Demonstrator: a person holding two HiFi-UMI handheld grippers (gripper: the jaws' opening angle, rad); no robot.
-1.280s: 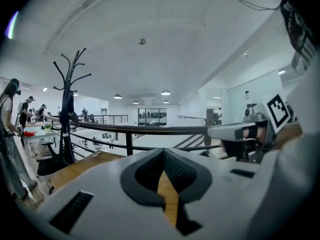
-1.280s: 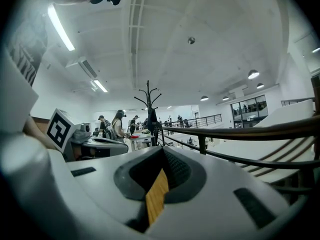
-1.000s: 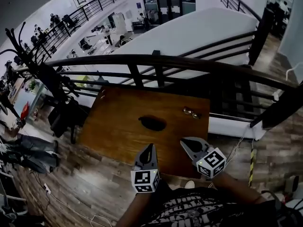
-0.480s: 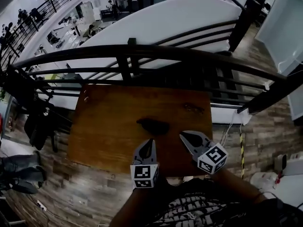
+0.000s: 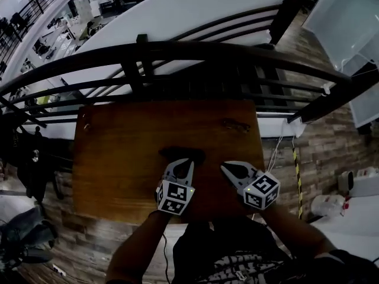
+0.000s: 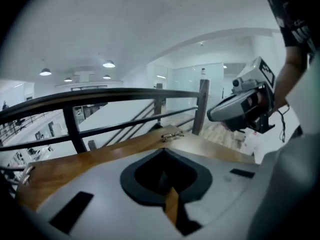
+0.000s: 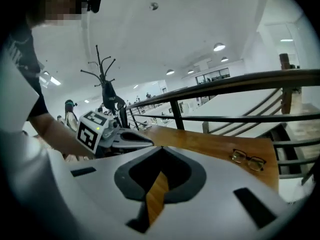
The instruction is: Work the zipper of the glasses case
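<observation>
The dark oval glasses case (image 5: 181, 154) lies closed near the middle of the wooden table (image 5: 118, 158). My left gripper (image 5: 182, 164) is shut and empty, its tip at the case's near edge; contact cannot be told. To the right of the case, my right gripper (image 5: 225, 168) is shut and empty, a short way off it. In the left gripper view the shut jaws (image 6: 162, 151) hide the case, and the right gripper (image 6: 240, 106) shows at the right. The right gripper view has its shut jaws (image 7: 161, 149) and the left gripper (image 7: 125, 139) at the left.
A pair of glasses (image 5: 235, 125) lies open near the table's far right corner, also visible as glasses (image 6: 172, 135) and glasses (image 7: 247, 159). A black railing (image 5: 177, 52) runs just beyond the table's far edge. A coat stand (image 7: 105, 89) stands at the left.
Both grippers have come down and forward over the table toward the case. The left tip now reaches the case's near edge. The head camera has tilted further down.
</observation>
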